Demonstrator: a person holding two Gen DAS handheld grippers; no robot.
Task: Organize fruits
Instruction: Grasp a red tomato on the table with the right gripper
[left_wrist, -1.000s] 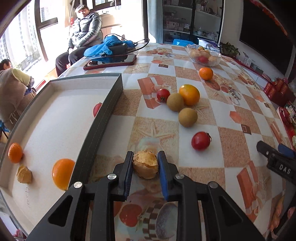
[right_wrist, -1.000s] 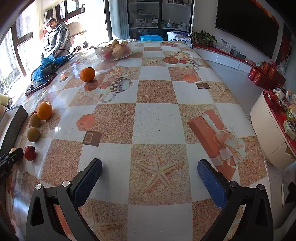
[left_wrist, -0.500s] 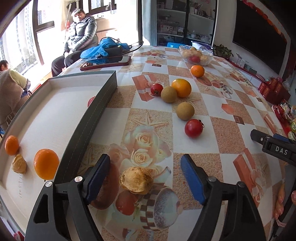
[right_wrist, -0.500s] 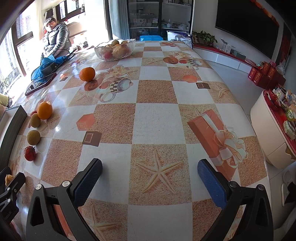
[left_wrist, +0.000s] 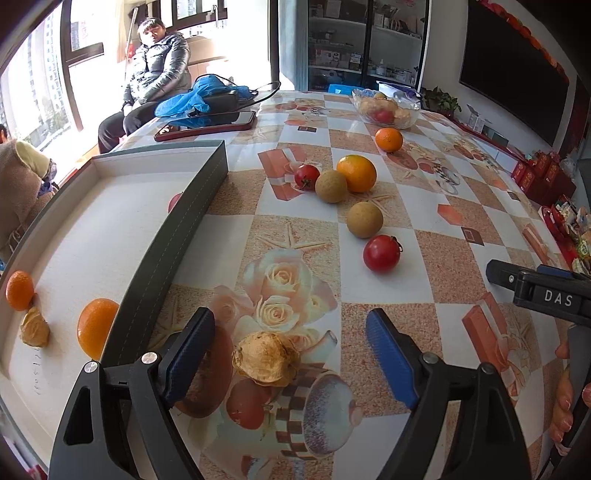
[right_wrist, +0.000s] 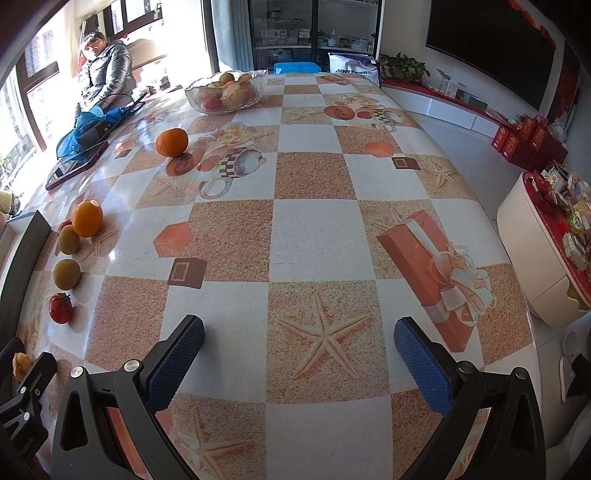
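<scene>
A second ago the left gripper (left_wrist: 290, 338) was clamped on the wrinkled dried fruit (left_wrist: 266, 358); its jaws have just been opening and now stand wide. The fruit lies on the desk (left_wrist: 314, 236) between them, touching neither pad, nearer the left one. It sits just right of the tray (left_wrist: 177, 229), which holds two oranges and what looks like another dried fruit. The right gripper (right_wrist: 299, 343) is unchanged, jaws wide over bare desk.
</scene>
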